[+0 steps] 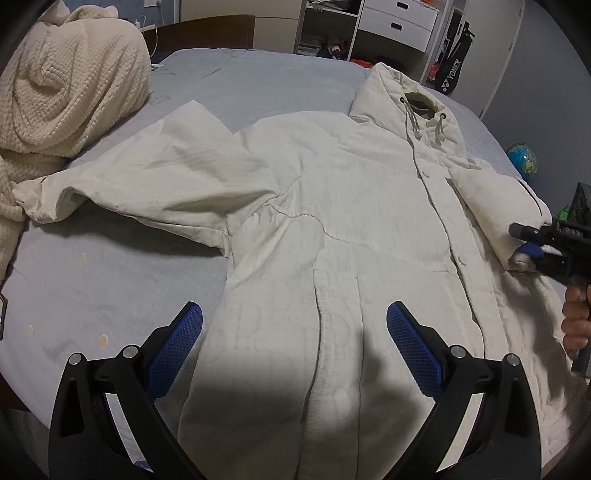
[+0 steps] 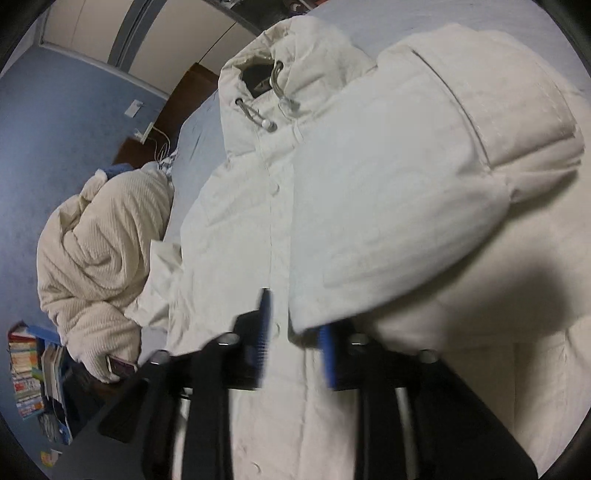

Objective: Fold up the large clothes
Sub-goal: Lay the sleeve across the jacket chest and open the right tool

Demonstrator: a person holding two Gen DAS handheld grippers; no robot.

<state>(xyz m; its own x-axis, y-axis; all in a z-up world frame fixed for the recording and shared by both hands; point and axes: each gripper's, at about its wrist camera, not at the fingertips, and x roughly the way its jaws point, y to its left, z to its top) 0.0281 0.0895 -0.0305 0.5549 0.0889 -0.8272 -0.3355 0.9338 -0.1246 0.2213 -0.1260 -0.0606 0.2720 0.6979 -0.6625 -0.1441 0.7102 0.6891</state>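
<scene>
Home bedroom: bed (image 1: 110, 280) with blue sheet, wooden headboard (image 1: 207, 31), white drawers (image 1: 397, 22), open shelves (image 1: 325, 33), globe (image 1: 522, 160), stacked books (image 2: 26, 376), blue walls.

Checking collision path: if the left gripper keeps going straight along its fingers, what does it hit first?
The jacket. The left gripper is open and points at the jacket's lower front panel, which fills the gap between its fingers. Nothing else lies in between, though height above the fabric is unclear.
</scene>
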